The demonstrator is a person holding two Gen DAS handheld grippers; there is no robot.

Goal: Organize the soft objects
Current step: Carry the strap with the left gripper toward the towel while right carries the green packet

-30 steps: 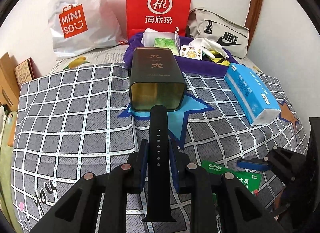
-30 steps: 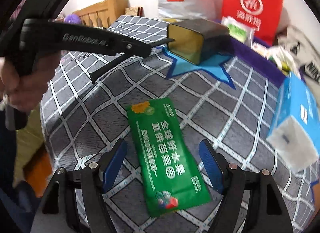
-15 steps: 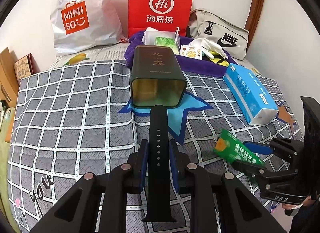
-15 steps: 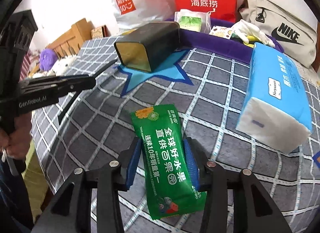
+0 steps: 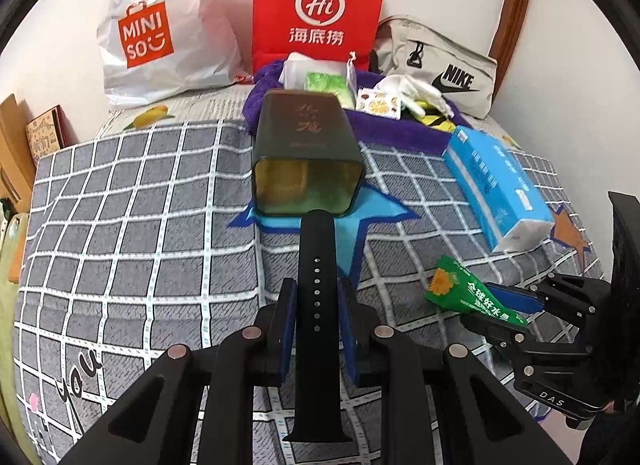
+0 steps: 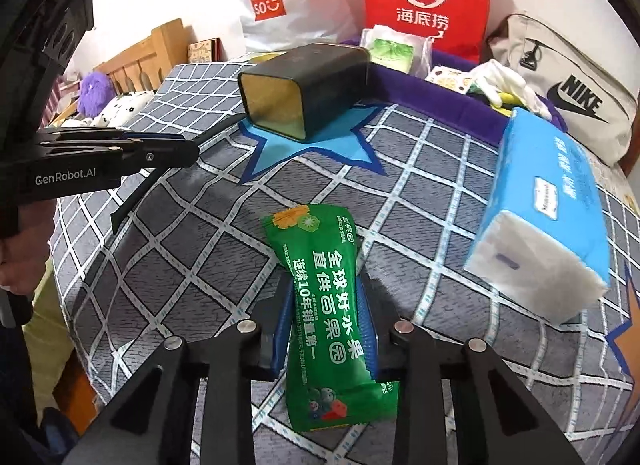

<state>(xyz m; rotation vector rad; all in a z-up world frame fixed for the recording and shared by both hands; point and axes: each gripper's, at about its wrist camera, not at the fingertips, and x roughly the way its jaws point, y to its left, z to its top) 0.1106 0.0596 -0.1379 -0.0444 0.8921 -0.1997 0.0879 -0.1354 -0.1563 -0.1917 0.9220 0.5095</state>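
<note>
While only the right wrist view shows a purple plush toy (image 6: 95, 90), left gripper (image 5: 316, 301) pinching black watch strap (image 5: 316, 281) before open tin (image 5: 306, 153), right gripper (image 6: 326, 305) clamping green snack packet (image 6: 328, 305) above checked blanket (image 5: 120, 225), MINISO bag (image 5: 160, 25), Nike pouch (image 5: 440, 65).

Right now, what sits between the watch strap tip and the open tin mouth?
Only bedspread: the blue star patch. In the left wrist view the watch strap, held in the left tongs, ends just short of the tin.
</note>
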